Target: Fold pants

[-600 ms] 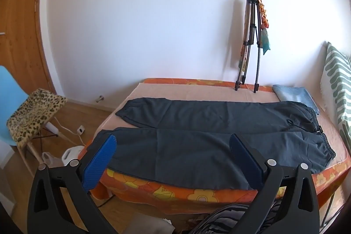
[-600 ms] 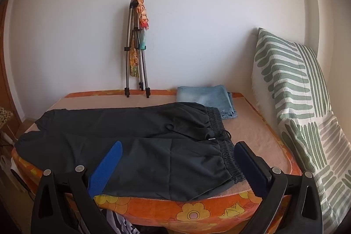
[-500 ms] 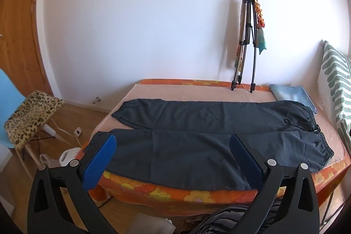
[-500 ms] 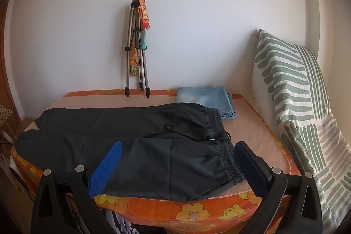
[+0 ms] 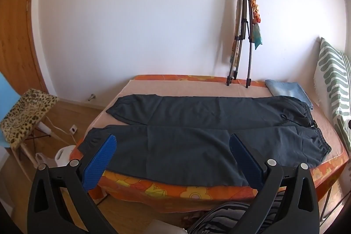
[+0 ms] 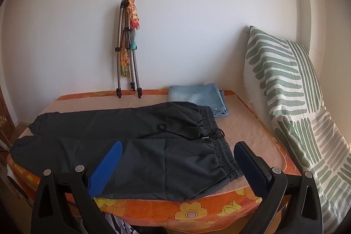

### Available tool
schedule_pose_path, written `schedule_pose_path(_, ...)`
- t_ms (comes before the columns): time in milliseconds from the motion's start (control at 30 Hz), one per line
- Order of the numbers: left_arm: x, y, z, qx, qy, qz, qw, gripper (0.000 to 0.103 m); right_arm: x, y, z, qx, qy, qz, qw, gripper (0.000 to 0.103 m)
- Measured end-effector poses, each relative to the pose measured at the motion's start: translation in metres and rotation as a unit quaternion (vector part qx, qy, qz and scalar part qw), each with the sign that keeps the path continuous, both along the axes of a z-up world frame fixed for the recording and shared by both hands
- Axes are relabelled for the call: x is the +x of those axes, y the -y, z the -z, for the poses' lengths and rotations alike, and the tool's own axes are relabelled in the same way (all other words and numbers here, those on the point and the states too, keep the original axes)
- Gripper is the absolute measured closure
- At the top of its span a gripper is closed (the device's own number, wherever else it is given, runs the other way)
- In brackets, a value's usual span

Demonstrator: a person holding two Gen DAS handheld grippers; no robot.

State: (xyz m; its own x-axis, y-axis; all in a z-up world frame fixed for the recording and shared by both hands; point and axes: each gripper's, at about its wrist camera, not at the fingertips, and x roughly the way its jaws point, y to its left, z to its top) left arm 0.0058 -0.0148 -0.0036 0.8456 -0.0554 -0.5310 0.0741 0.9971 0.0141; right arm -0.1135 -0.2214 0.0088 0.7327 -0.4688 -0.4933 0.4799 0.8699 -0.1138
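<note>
Dark pants lie spread flat on the bed, both legs side by side and running across it, cuffs toward 9 o'clock in the left wrist view, elastic waistband toward 3 o'clock. The nearer leg reaches the front edge of the orange flowered mattress. Left gripper hangs in front of the near leg, jaws at full spread, blue pads apart with nothing between them, not touching the cloth. Right gripper sits before the waistband end, jaws likewise wide, gripping nothing; its pads are clear of the fabric. Folded light-blue jeans rest at the back of the bed, at 1 o'clock from the pants' waist in the right wrist view, just beside it. A folded tripod with a patterned cloth hung on it leans on the wall at 11 o'clock in the same view. Green-striped pillow stands against the wall at 3 o'clock. In the left wrist view a leopard-print stool stands on the wooden floor at 9 o'clock, well apart from the bed.
</note>
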Motion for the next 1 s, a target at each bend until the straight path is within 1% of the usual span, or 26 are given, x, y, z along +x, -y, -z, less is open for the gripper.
schedule_pose_path(267, -0.0021, -0.0028, 0.0012, 0.000, 0.002, -0.006, 1.0000, 0.000, 0.0008, -0.0003, 0.0032, 0.005, 0.004, -0.005, 1.000, 0.000)
schedule_pose_path(1000, -0.0010, -0.0070, 0.0053, -0.002, 0.002, -0.013, 0.9999, 0.000, 0.0019, 0.0013, -0.0011, 0.007, 0.008, -0.008, 1.000, 0.000)
